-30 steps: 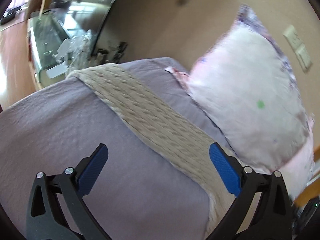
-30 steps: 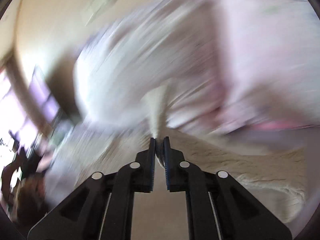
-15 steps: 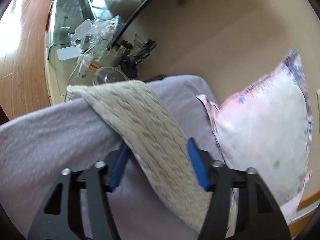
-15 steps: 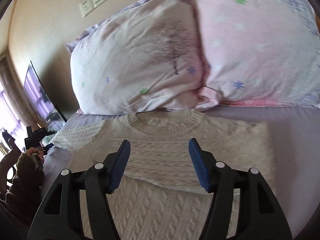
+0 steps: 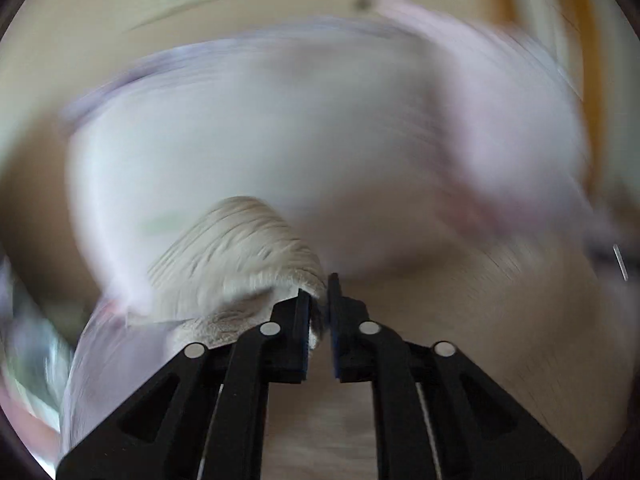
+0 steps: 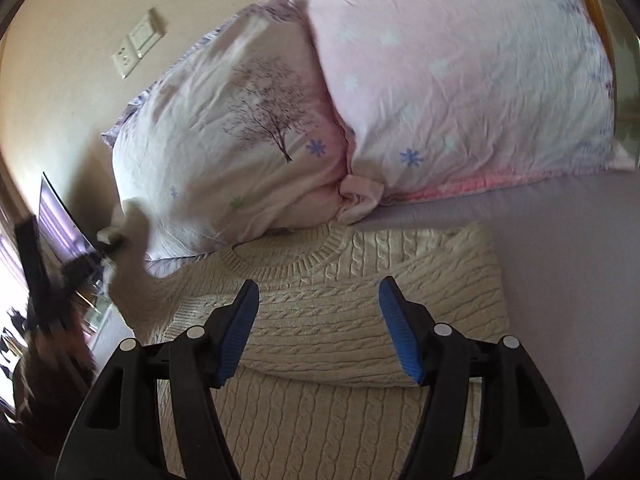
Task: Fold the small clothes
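Observation:
A cream cable-knit sweater (image 6: pixel 340 320) lies flat on the lilac bed, neck toward the pillows, its right sleeve folded across the chest. My right gripper (image 6: pixel 318 332) is open and empty just above the sweater's chest. My left gripper (image 5: pixel 319 308) is shut on the sweater's left sleeve (image 5: pixel 236 264) and holds it lifted; this view is motion-blurred. In the right wrist view the lifted sleeve (image 6: pixel 128 264) and left gripper (image 6: pixel 108 246) show at the far left, blurred.
Two pink and white pillows (image 6: pixel 248 140) (image 6: pixel 460 80) lean against the beige wall beyond the sweater's neck. Wall switches (image 6: pixel 138 42) sit above them. The lilac bedsheet (image 6: pixel 560 260) extends to the right. A dark screen (image 6: pixel 56 216) stands far left.
My left gripper closed on the sleeve and lifted it, swinging toward the pillows. My right gripper let go of the other sleeve and has stayed open over the chest.

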A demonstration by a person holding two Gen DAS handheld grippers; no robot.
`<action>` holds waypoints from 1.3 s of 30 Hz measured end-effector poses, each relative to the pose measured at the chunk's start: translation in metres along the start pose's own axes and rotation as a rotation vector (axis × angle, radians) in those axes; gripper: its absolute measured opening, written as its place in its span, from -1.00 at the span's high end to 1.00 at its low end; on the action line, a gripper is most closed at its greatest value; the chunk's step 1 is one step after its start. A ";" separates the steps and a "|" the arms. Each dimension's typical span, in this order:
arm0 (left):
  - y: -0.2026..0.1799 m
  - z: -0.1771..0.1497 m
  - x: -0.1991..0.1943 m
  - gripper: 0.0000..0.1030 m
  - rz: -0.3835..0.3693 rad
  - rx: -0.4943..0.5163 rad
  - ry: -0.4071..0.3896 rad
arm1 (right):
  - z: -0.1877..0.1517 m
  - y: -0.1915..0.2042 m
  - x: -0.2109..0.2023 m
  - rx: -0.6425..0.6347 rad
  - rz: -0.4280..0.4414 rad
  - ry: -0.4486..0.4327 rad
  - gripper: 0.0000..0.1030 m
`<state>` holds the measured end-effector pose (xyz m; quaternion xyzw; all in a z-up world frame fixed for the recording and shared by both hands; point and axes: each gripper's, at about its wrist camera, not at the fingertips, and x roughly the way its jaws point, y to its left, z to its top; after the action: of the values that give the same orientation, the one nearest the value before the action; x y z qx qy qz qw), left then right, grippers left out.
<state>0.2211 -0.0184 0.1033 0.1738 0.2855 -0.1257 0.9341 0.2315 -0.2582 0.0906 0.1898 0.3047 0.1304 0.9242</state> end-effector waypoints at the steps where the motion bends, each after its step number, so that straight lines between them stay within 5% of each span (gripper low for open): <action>1: -0.033 -0.005 0.010 0.76 -0.035 0.098 0.036 | 0.000 -0.004 0.004 0.019 0.002 0.014 -0.25; 3: -0.078 -0.023 0.021 0.76 -0.068 0.245 0.094 | 0.000 -0.017 0.011 0.072 0.012 0.049 -0.24; 5: -0.083 -0.040 0.018 0.72 -0.066 0.266 0.114 | -0.001 -0.030 0.015 0.123 0.019 0.082 -0.22; 7: -0.062 -0.045 0.009 0.33 -0.067 0.185 0.120 | -0.001 -0.040 0.020 0.158 0.013 0.107 -0.07; 10: -0.010 -0.059 -0.011 0.11 -0.029 0.023 0.116 | 0.000 -0.049 0.037 0.204 0.018 0.167 0.06; 13: 0.025 -0.075 -0.017 -0.01 0.040 -0.090 0.139 | 0.015 -0.034 0.064 0.193 0.034 0.203 0.10; 19: 0.059 -0.099 -0.026 -0.06 0.021 -0.281 0.191 | 0.046 0.008 0.140 0.192 0.016 0.285 0.10; 20: 0.062 -0.102 -0.030 -0.07 0.014 -0.298 0.189 | 0.047 0.010 0.155 0.200 -0.001 0.298 0.19; 21: 0.064 -0.102 -0.031 -0.09 0.010 -0.308 0.185 | 0.047 0.010 0.164 0.204 0.000 0.299 0.86; 22: 0.068 -0.103 -0.034 -0.12 0.009 -0.319 0.180 | 0.048 0.009 0.170 0.207 0.014 0.280 0.86; 27: 0.082 -0.116 -0.061 -0.26 0.000 -0.362 0.141 | 0.038 -0.004 0.094 0.234 0.067 0.079 0.86; 30: 0.097 -0.132 -0.077 -0.30 -0.065 -0.447 0.135 | 0.010 -0.030 0.030 0.271 0.000 0.031 0.83; 33: 0.108 -0.156 -0.090 -0.34 -0.211 -0.571 0.153 | -0.032 -0.064 -0.021 0.330 -0.092 0.063 0.59; 35: 0.109 -0.173 -0.101 -0.38 -0.276 -0.624 0.166 | -0.057 -0.079 -0.057 0.341 -0.100 0.059 -0.02; 39: 0.099 -0.210 -0.121 -0.39 -0.342 -0.692 0.227 | -0.106 -0.097 -0.109 0.350 -0.099 0.063 -0.10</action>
<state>0.0539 0.1715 0.0351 -0.1882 0.4372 -0.1557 0.8656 0.0938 -0.3551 0.0257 0.3283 0.3607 0.0359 0.8723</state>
